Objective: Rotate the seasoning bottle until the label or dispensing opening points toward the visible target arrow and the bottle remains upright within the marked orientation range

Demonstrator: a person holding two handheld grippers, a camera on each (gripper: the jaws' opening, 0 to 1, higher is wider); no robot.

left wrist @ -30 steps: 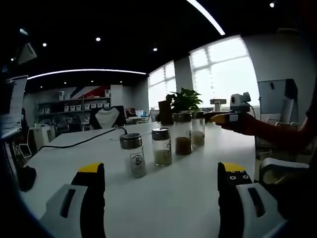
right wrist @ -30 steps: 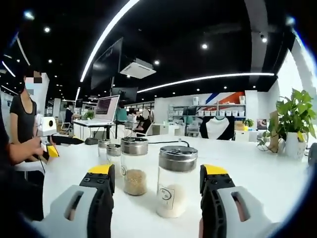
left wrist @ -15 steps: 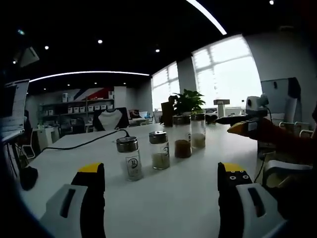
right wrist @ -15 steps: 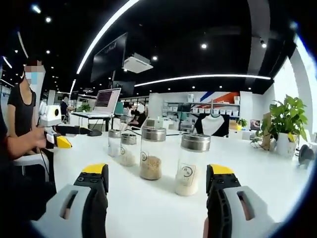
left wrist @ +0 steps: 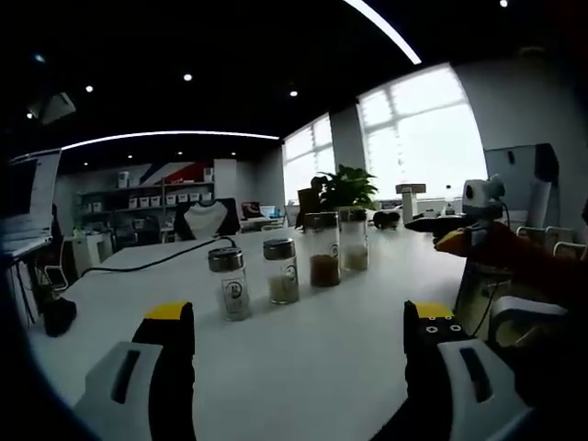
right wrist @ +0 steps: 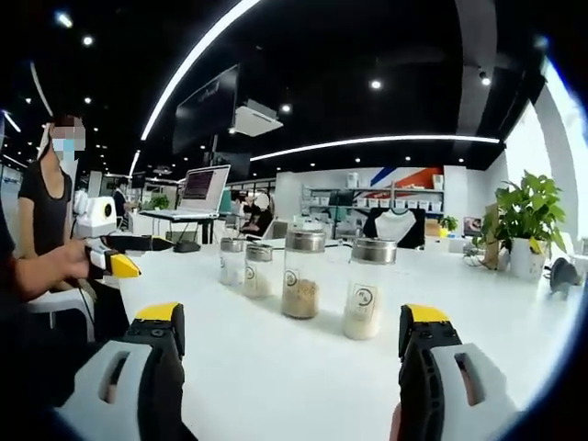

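Four glass seasoning bottles with metal caps stand upright in a row on the white table (left wrist: pixel 303 367). In the left gripper view the nearest bottle (left wrist: pixel 228 284) shows a small label, and the others (left wrist: pixel 322 250) trail off to the right. In the right gripper view the closest bottle (right wrist: pixel 369 290) holds white grains and faces me with its label; a bottle of tan grains (right wrist: pixel 303 275) stands beside it. My left gripper (left wrist: pixel 299 344) is open, short of the row, with nothing between its jaws. My right gripper (right wrist: pixel 292 333) is open too, well back from the bottles.
A potted plant (left wrist: pixel 342 187) stands past the row, and a black cable (left wrist: pixel 156 261) crosses the table. A laptop (right wrist: pixel 200 191) sits at the far left. The person's hand holds the other gripper at each view's side: the right gripper (left wrist: pixel 452 241), the left gripper (right wrist: pixel 119 265).
Both grippers have drawn back from the row, so the bottles look smaller and farther off. The bottles themselves have not moved, and both pairs of jaws have stayed open.
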